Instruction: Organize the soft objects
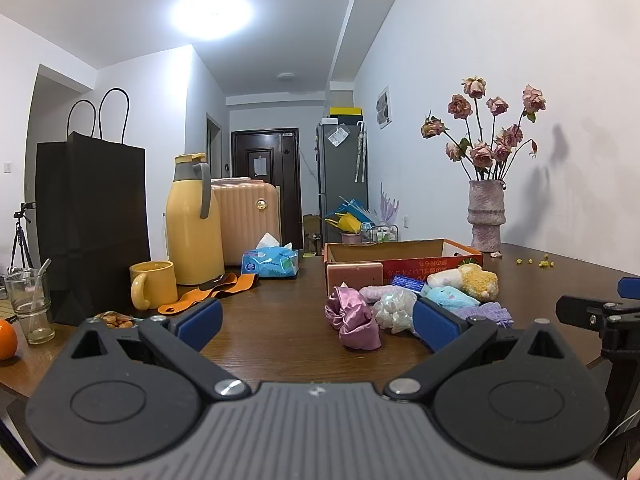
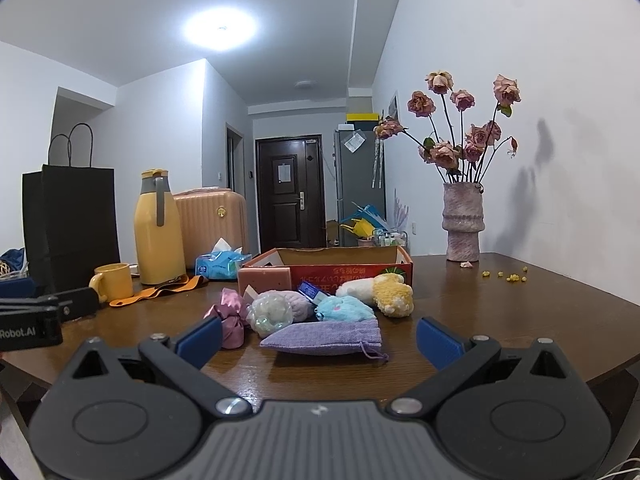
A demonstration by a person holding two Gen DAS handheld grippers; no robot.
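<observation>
Before one cardboard box point(image 2: 326, 258), one purple pouch point(image 2: 324, 338); both grippers point(image 1: 316, 322) point(image 2: 318, 340) gape wide, empty.

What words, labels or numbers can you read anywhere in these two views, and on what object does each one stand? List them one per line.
"Robot.AI": on the left gripper, first letters cut off by the frame edge.
Red print on the cardboard box: upside down, not readable.
Tissue pack label: too small to read.
Blue packet by the plush toys: blurred.
Paper on the door: blank or unreadable.

Home, apt dining area: fridge point(image 2: 357, 184) by front door point(image 2: 289, 194), suitcase point(image 2: 211, 220), thermos point(image 2: 154, 229), dried roses in vase point(image 2: 463, 222) on wood surface point(image 2: 520, 308).
</observation>
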